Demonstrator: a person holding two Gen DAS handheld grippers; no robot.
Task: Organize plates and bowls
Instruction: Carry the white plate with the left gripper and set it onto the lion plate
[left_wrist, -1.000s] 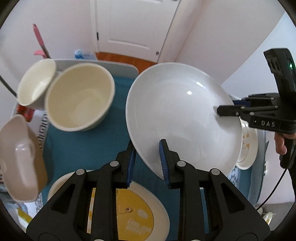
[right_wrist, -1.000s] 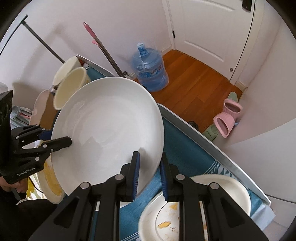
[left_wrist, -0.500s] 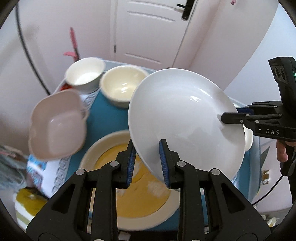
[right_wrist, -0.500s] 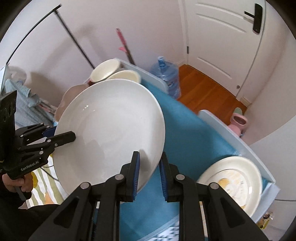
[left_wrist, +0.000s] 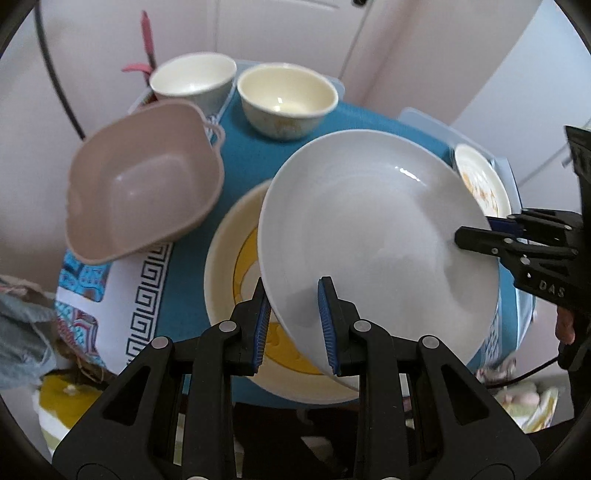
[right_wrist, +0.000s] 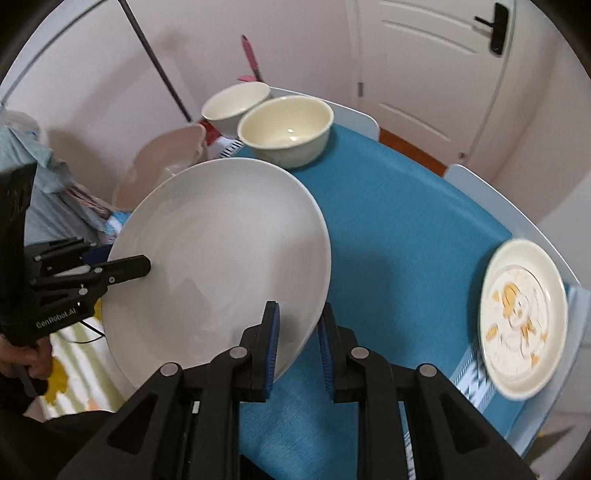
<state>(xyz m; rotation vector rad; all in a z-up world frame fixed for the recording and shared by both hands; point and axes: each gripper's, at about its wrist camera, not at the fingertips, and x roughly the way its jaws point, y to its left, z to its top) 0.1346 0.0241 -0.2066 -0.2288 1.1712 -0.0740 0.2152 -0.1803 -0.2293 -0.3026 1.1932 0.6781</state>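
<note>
White plate pinched at opposite rim edges by left gripper and right gripper, tilted above yellow-centred plate on blue tablecloth, beyond it empty cream bowl, white bowl, pink square bowl, patterned plate at far edge.

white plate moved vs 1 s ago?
Yes. The white plate, pinched by both grippers, now hangs over the yellow plate; earlier it hung beside the cream bowl, farther up the table.
</note>
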